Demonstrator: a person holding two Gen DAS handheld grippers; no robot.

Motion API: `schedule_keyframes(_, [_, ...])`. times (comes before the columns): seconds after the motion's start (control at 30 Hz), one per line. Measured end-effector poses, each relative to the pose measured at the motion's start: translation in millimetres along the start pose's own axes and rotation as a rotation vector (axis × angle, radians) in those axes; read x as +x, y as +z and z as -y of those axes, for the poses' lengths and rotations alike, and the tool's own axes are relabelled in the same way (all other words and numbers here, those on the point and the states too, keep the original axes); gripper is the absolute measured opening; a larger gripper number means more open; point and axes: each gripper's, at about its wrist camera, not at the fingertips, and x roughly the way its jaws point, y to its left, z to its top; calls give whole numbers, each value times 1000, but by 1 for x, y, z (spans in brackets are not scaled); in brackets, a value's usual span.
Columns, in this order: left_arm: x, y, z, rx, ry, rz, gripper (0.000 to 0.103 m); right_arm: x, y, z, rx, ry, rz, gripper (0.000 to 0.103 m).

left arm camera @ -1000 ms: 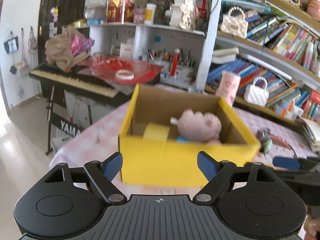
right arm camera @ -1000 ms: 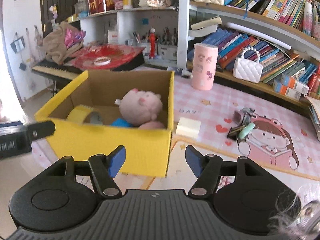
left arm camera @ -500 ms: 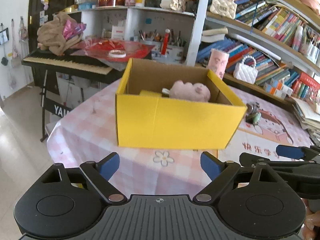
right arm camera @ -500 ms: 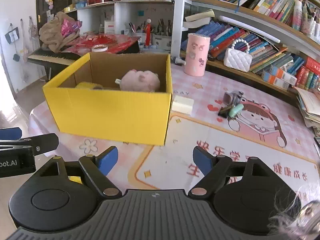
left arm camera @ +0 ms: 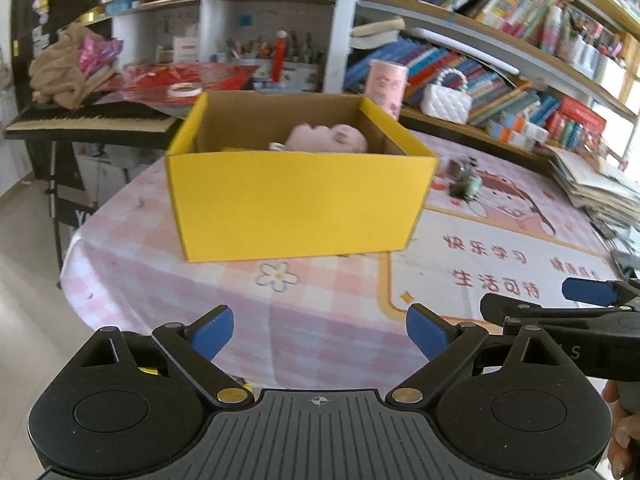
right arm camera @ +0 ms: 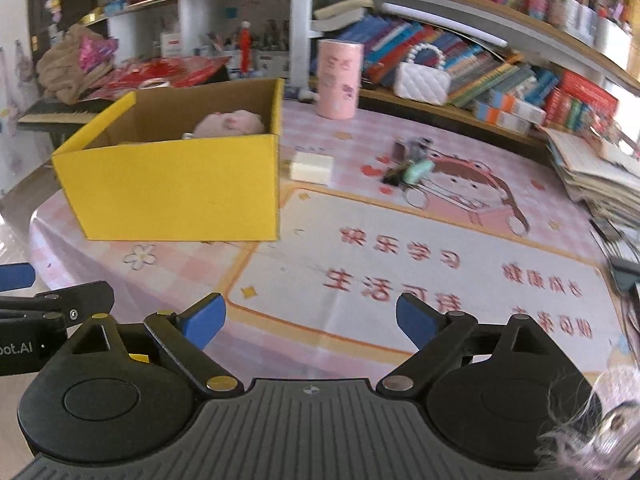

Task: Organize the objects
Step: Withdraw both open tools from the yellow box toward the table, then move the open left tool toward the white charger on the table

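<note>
Left to right. Far left, beyond the table edge, a keyboard (left arm camera: 92, 120) carries a heap of cloth, outside the work area. The left gripper (left arm camera: 320, 334) hangs over the near edge of the pink-checked tablecloth (left arm camera: 224, 288), jaws wide apart and just opening further, nothing between them.

Next, the yellow box (right arm camera: 176, 188) stands on the left part of the table, top open. A pink plush toy (right arm camera: 232, 122) lies inside against the back wall; a small white item shows beside it, the remainder of the contents hidden by the front wall.

Just right of the box, on the cloth, lies a cream block (right arm camera: 312, 166), not yet stowed. Further right, a cluster of small items with a mint-green piece (right arm camera: 412, 166) rests on the printed mat, well apart from the box. A pink cylinder (right arm camera: 339, 78) stands at the back, near the shelf.

The right gripper (right arm camera: 310, 320) is over the mat, jaws spread and just opening further, empty.

Assessment: partly done. At least one object is boxed; the block and the cluster appear outstanding. Neither tool is engaged.
</note>
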Motion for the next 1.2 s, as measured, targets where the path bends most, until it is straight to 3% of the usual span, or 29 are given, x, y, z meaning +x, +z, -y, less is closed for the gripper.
schedule_keyframes(0.63, [20, 2, 70, 152, -181, -58, 95, -27, -37, 69, 176, -200, -43, 95])
schedule_keyframes(1.2, [57, 23, 124, 188, -192, -81, 95, -4, -23, 125, 190, -201, -79, 95])
